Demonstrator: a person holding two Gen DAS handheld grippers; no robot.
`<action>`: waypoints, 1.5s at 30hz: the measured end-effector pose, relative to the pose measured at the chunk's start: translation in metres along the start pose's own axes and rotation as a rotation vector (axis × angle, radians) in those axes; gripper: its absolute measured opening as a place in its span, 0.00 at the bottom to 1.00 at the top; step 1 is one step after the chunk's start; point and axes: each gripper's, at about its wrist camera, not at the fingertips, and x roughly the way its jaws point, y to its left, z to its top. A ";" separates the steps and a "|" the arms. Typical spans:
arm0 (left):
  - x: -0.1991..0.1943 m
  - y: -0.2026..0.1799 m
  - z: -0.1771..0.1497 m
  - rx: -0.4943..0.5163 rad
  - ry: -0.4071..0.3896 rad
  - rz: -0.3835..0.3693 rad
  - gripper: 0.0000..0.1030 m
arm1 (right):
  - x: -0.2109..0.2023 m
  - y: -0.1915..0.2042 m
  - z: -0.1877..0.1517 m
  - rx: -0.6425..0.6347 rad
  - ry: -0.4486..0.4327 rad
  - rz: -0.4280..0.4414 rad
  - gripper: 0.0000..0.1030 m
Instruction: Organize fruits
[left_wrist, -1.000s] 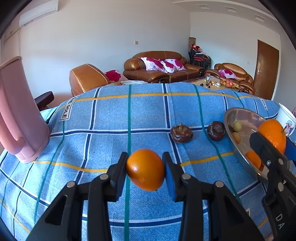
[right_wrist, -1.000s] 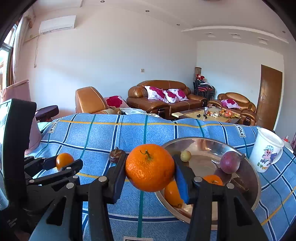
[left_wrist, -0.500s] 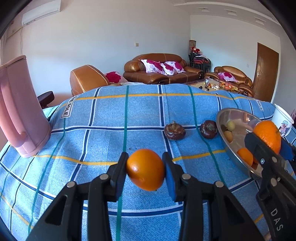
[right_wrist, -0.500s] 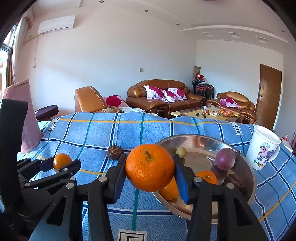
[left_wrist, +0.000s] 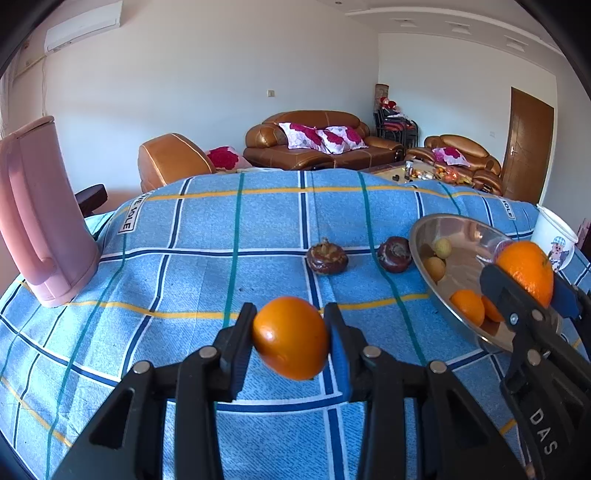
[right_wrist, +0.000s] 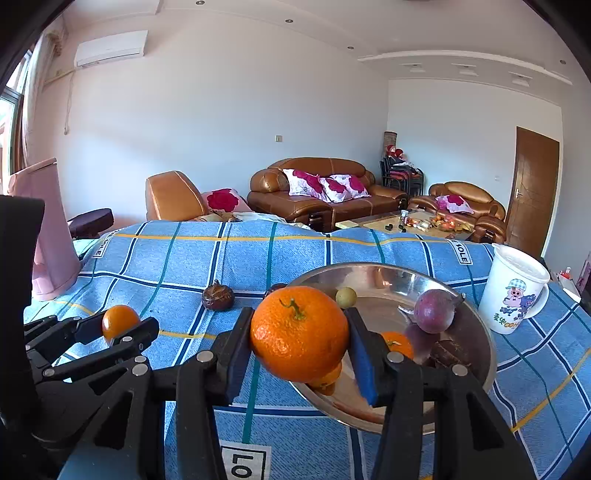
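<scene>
My left gripper is shut on a smooth orange and holds it above the blue checked cloth. My right gripper is shut on a larger stemmed orange at the near left rim of the steel bowl. The bowl holds a purple passion fruit, a small green fruit and oranges. Two dark wrinkled fruits lie on the cloth left of the bowl. The right gripper also shows in the left wrist view.
A pink jug stands at the table's left edge. A white cartoon mug stands right of the bowl. Sofas and a coffee table lie beyond the table's far edge.
Both grippers have pulled back and risen slightly while keeping their oranges. The table and bowl look a little farther away and lower in both views.
</scene>
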 end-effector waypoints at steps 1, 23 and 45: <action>-0.001 -0.002 0.000 0.000 -0.003 0.000 0.39 | 0.000 -0.002 0.000 0.001 0.000 -0.003 0.49; -0.007 -0.047 -0.002 0.027 -0.006 -0.022 0.39 | -0.008 -0.053 -0.005 0.006 -0.001 -0.051 0.49; 0.006 -0.090 0.009 0.070 0.005 -0.108 0.39 | 0.003 -0.130 -0.003 0.056 0.000 -0.172 0.49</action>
